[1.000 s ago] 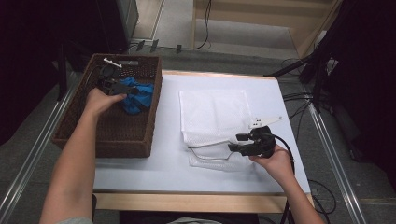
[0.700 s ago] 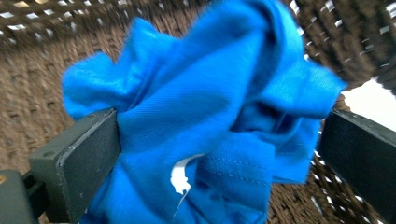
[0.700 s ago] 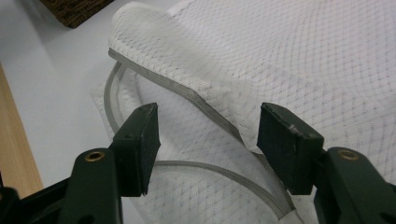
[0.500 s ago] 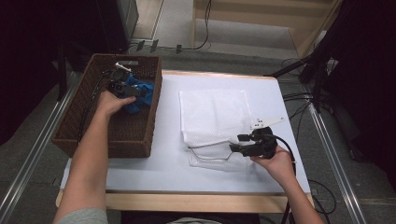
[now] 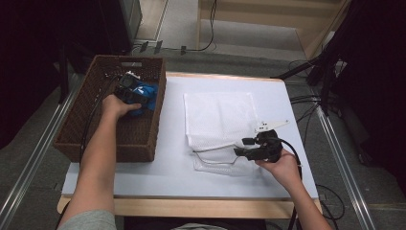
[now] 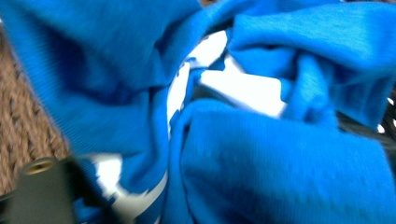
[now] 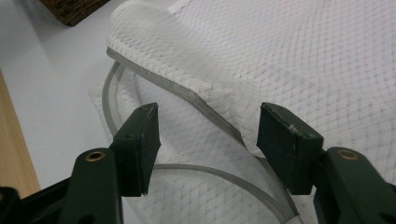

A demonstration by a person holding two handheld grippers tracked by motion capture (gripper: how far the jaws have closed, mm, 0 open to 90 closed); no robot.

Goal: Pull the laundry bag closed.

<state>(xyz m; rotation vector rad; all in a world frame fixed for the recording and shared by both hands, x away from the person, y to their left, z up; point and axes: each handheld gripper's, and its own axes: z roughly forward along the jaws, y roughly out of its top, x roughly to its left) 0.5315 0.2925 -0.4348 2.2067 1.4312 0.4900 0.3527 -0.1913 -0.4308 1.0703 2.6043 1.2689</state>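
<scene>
Left gripper: in the brown wicker basket at far left, against the crumpled blue cloth; jaws' state unclear.
Right gripper: jaws wide apart, astride the white mesh laundry bag's lifted zipper edge, mid-table.

From my high view the light falls from overhead, even and soft, onto the pale white table top, which is the brightest patch; the room around it sinks into near black at left and right. Shadows under the forearms are faint and short. I see no hard glare, and the picture is a little soft and grainy. In my left gripper view the crumpled bright blue cloth with white print sits too close to focus, smeared and blurred. My right gripper view is sharper: the white mesh laundry bag shows its weave, though it softens toward the top edge.
</scene>
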